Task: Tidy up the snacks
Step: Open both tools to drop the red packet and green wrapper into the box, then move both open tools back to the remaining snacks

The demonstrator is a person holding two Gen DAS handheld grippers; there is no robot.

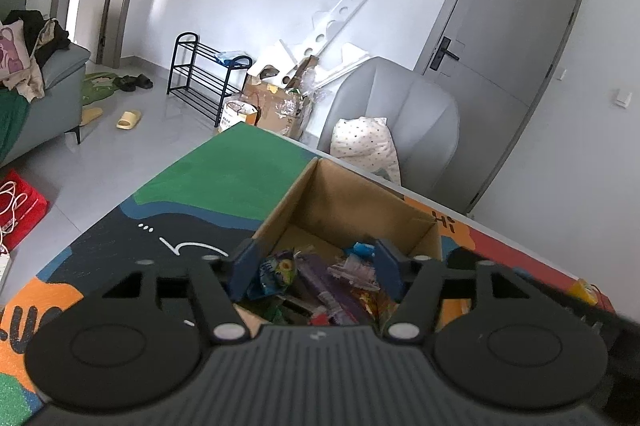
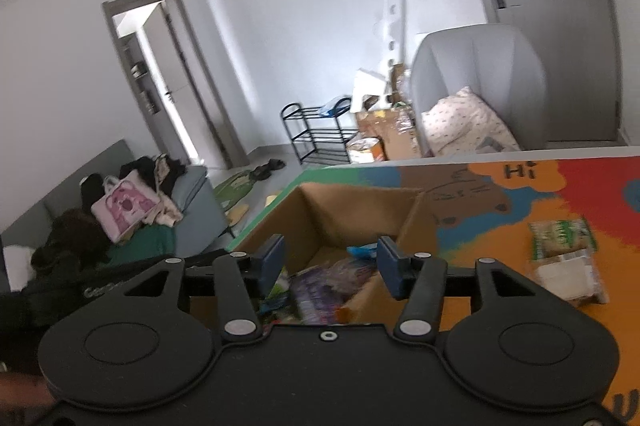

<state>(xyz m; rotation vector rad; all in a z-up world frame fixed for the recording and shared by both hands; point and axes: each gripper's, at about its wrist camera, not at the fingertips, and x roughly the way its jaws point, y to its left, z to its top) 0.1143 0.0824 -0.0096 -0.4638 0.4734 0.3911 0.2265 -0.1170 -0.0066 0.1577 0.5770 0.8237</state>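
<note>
Both tools are being held above an open cardboard box (image 1: pixel 352 201) sitting on a colourful play mat (image 1: pixel 224 177), in the lower centre of each frame. The left gripper (image 1: pixel 316 272) is standing released, its blue pads (image 1: pixel 244 272) spread apart with nothing pinched between them; the wrappers seen in the gap are lying lower down, inside the box. The right gripper (image 2: pixel 332 262) is likewise standing released over the box's near rim, nothing being grasped.

Much of the sorting is judged to be done already: a heap of snacks (image 1: pixel 320 286) is lying in the bottom of the box, among them a purple packet (image 1: pixel 332 290), a blue wrapper (image 1: pixel 362 249) against the far side and a clear crinkled one (image 1: pixel 354 272). More room is being left in the box's far half, where bare cardboard is showing.

Work is still being left on the mat. In the right wrist view, at the right of the frame, a green-and-white packet (image 2: pixel 562 234) and a pale clear-wrapped pack (image 2: pixel 572 276) just below it are lying outside the box, well apart from it. A small yellow item (image 1: pixel 585 290) is also showing at the right edge of the left wrist view; what it is cannot be told.
</note>
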